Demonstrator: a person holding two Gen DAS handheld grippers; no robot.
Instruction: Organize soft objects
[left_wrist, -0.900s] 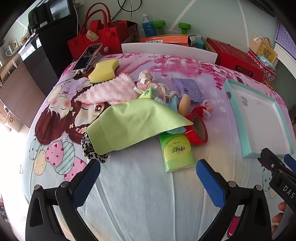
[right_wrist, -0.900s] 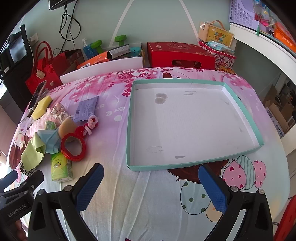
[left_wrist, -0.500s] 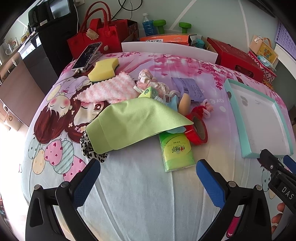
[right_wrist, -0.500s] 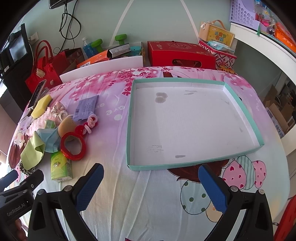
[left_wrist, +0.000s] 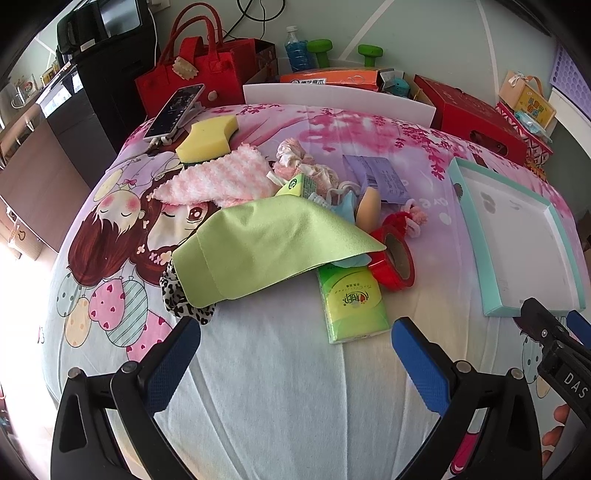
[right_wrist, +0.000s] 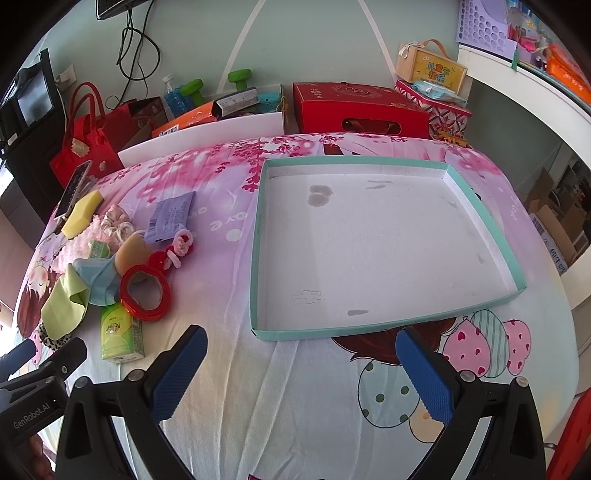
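Barely beginning, judging by the layout: teal-rimmed tray lying bare at 12 o'clock of the right gripper. Both left gripper and right hovering spread wide, gripping nothing. Waiting in a heap at 12 o'clock of the left: one green cloth, one pink towel, one yellow sponge, two tissue packs.

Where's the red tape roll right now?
Left wrist view, right of centre: the red tape roll stands on edge beside the green tissue pack, touching the light green cloth.
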